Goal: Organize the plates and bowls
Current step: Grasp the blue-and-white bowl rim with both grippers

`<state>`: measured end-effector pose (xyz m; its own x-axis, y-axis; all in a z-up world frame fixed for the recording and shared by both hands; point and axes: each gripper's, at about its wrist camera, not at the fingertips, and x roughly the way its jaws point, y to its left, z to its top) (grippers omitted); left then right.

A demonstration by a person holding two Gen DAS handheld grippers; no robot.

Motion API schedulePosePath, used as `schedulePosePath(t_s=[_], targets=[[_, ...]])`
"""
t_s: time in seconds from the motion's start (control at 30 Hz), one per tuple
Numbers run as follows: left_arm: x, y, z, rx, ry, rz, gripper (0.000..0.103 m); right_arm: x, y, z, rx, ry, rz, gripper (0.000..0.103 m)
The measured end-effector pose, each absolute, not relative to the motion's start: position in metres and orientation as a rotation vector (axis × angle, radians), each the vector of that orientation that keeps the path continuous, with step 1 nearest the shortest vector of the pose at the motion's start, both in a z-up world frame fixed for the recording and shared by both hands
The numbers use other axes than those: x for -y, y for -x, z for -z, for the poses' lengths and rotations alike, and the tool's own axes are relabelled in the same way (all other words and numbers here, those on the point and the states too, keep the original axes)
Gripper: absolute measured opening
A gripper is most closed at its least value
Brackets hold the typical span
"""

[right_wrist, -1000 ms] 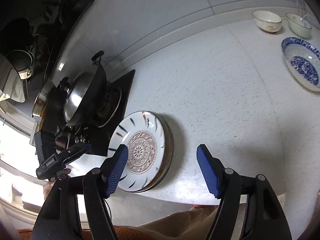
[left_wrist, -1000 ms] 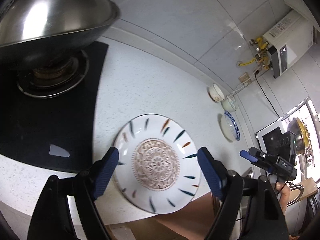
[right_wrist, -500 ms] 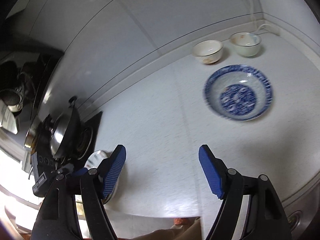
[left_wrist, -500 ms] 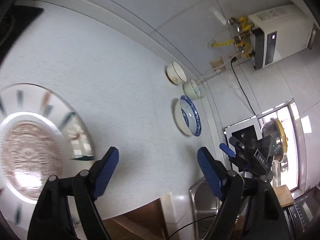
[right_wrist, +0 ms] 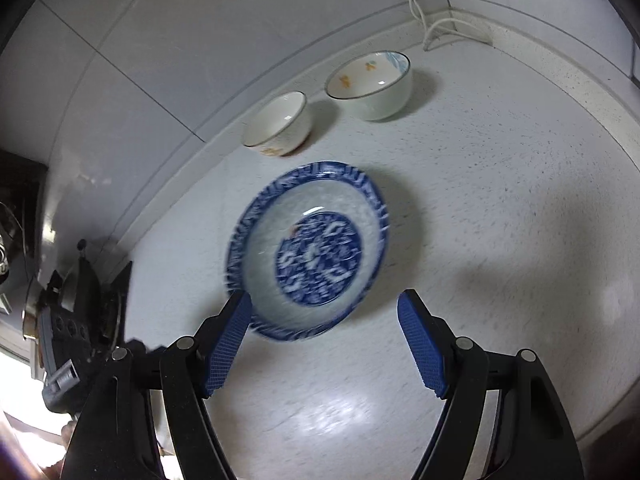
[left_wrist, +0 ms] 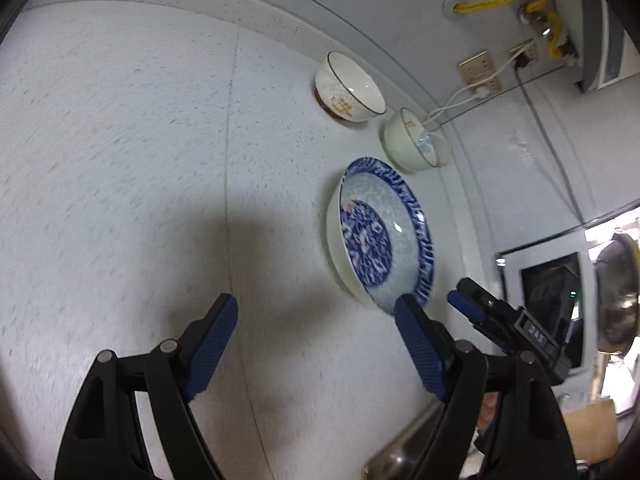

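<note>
**A:** Left wrist view. What is shown?

**B:** The left claw [left_wrist: 316,344] stands wide open and empty over bare table [left_wrist: 120,140]. The blue-patterned bowl [left_wrist: 376,236] lies just beyond its right-hand finger. Past it, near the table's back edge by the wall, sit a white bowl with orange motif [left_wrist: 350,88] and a pale green bowl [left_wrist: 412,144]. The right claw [left_wrist: 480,312] enters at the right; a sink rim [left_wrist: 400,456] shows at the bottom.

**A:** Right wrist view?

**B:** The right claw [right_wrist: 324,340] is open, holding nothing, its jaws having just widened. The blue-patterned bowl [right_wrist: 308,252] rests on the table directly ahead, its near rim between the fingers but untouched. The two small bowls stand apart behind it.

**A:** Step in hand?

**B:** Judged an approach to the blue bowl. Next: lower the right claw and close on the near rim.

**A:** Differences between views?

**B:** Only the right view shows the stove [right_wrist: 92,304] at the table's left end; only the left shows the sink.
</note>
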<state>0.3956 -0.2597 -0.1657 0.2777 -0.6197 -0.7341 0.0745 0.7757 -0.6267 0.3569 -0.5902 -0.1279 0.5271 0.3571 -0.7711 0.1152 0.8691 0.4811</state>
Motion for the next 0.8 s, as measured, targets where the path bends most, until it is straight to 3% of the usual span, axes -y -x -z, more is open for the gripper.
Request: schedulePosePath(t_s=[0.43,0.47,0.53,0.63,0.7,0.8], targets=[[0.333,-0.473,0.207,-1.308,0.279,0.355,0.078,0.605,-0.427,0.168,-1.126,-0.402,-0.245,0.069],[0.337,-0.476,0.207,-1.313,0.271,0.361,0.078,0.606,-0.43,0.171,-1.133,-0.401,-0.246,0.067],[0.343,-0.48,0.208,-1.311,0.257,0.37,0.072,0.609,-0.435,0.176,-1.145,-0.405,-0.249,0.051],[0.351,-0.487,0.21,-1.328,0.257,0.396,0.04,0.611,-0.438,0.183,-1.157,-0.45,-0.282,0.029],[0.353,-0.488,0.216,-1.36,0.314,0.442,0.015,0.61,-0.439,0.187,-1.167,-0.463,-0.293,0.02],[0.356,-0.486,0.215,-1.359,0.316,0.47,0.008,0.608,-0.438,0.191,-1.182,-0.474,-0.301,0.013]])
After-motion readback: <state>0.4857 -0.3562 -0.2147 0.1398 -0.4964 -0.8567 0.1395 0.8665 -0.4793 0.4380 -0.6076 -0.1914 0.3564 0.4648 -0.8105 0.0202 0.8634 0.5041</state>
